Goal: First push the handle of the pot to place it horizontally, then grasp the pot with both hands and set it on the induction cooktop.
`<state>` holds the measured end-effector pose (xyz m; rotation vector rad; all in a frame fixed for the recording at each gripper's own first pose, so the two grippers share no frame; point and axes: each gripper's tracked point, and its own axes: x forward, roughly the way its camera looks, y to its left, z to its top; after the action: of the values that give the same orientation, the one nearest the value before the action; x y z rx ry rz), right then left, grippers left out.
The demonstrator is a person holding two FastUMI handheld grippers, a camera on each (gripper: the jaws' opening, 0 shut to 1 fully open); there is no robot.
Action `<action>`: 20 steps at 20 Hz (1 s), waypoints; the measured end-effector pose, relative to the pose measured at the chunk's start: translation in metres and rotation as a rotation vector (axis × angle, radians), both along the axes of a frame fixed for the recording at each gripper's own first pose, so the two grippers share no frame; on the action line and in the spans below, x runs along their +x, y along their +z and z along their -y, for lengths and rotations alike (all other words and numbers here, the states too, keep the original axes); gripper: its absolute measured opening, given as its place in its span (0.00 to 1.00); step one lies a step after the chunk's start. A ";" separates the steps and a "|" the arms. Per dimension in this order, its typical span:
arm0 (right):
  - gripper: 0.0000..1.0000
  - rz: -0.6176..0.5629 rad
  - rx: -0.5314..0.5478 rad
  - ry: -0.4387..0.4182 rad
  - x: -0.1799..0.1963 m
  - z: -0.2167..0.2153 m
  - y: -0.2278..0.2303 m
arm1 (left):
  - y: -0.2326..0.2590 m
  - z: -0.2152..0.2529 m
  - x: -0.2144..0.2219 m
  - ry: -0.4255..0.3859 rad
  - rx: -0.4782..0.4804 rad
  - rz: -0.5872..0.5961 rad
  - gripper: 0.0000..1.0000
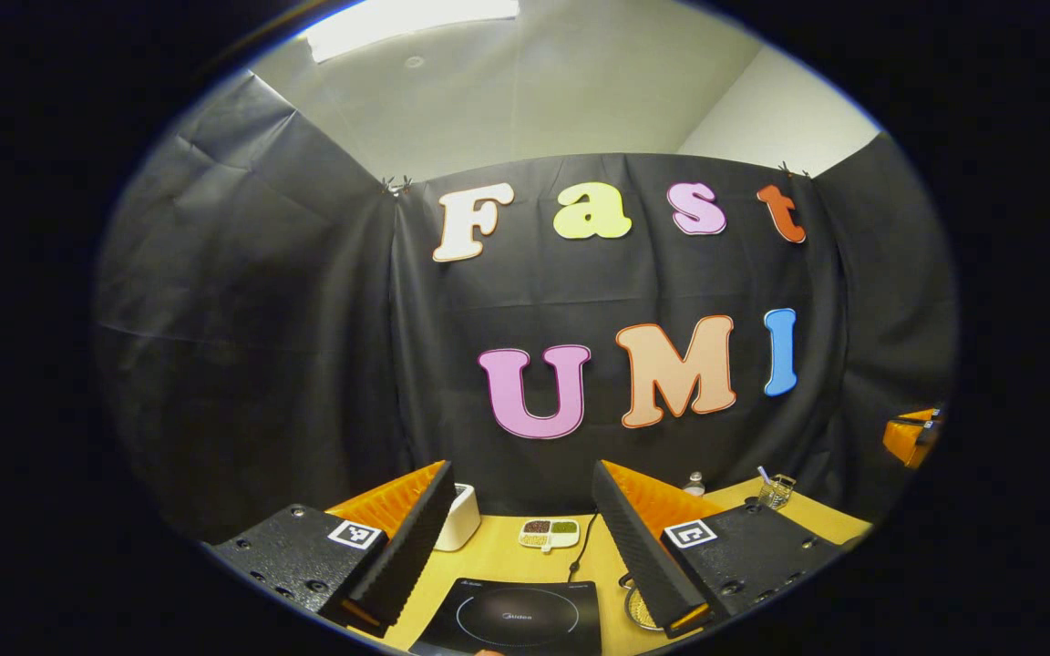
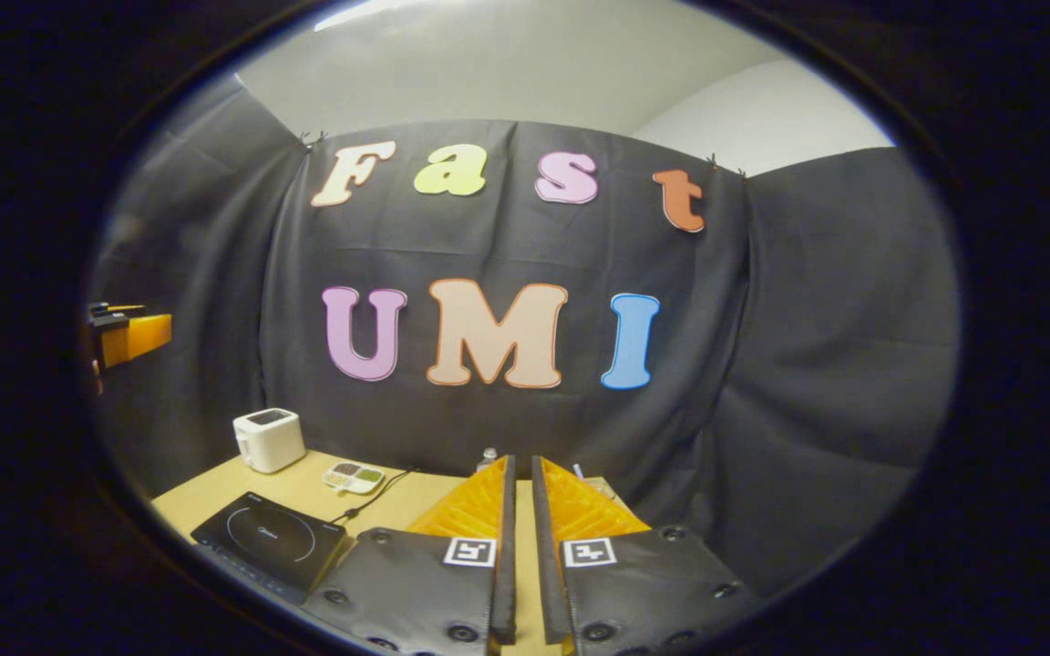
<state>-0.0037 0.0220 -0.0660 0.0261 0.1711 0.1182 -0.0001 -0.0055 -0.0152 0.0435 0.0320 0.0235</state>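
On the wooden bench (image 1: pixel 498 569), the induction cooktop (image 1: pixel 516 620) lies near the front edge, between the spread fingers of the left hand-held gripper (image 1: pixel 516 533), which grasps nothing. The pot (image 1: pixel 639 609) peeks out just right of the cooktop, beside a finger. The right hand-held gripper (image 2: pixel 518 547) is nearly clenched, holding nothing. A white toaster (image 2: pixel 268 439) and a sectioned dish (image 2: pixel 354 476) sit toward the back by the black cloth wall (image 2: pixel 808 364).

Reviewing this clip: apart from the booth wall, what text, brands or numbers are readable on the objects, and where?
On the induction cooktop: faint print at the ring's centre and top corners, too blurred to read.
On the left gripper and right gripper: square markers, patterns only, no words.
On the toaster: no text visible.
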 end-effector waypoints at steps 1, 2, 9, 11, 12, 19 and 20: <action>0.14 -0.009 -0.012 0.009 -0.001 -0.001 -0.008 | 0.001 0.001 -0.001 -0.003 0.008 0.002 0.95; 0.14 -0.026 -0.024 0.022 -0.004 -0.003 -0.018 | 0.002 0.003 -0.002 -0.006 0.014 0.004 0.97; 0.14 -0.238 -0.051 0.126 -0.033 -0.024 -0.116 | 0.005 0.011 -0.005 -0.020 0.044 0.018 0.94; 0.13 -0.299 -0.057 0.161 -0.043 -0.031 -0.143 | 0.004 0.010 -0.006 -0.015 0.054 0.019 0.95; 0.14 -0.329 -0.058 0.179 -0.047 -0.035 -0.155 | 0.003 0.010 -0.007 -0.009 0.057 0.019 0.95; 0.15 -0.479 -0.037 0.359 -0.073 -0.072 -0.225 | 0.000 0.002 -0.020 0.050 0.075 -0.001 0.99; 0.13 -0.503 -0.030 0.393 -0.078 -0.078 -0.233 | -0.001 0.000 -0.021 0.062 0.077 -0.005 0.99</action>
<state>-0.0818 0.1005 -0.2989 -0.0090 0.6812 0.5017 -0.0216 -0.0051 -0.0161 0.1193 0.0376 0.0871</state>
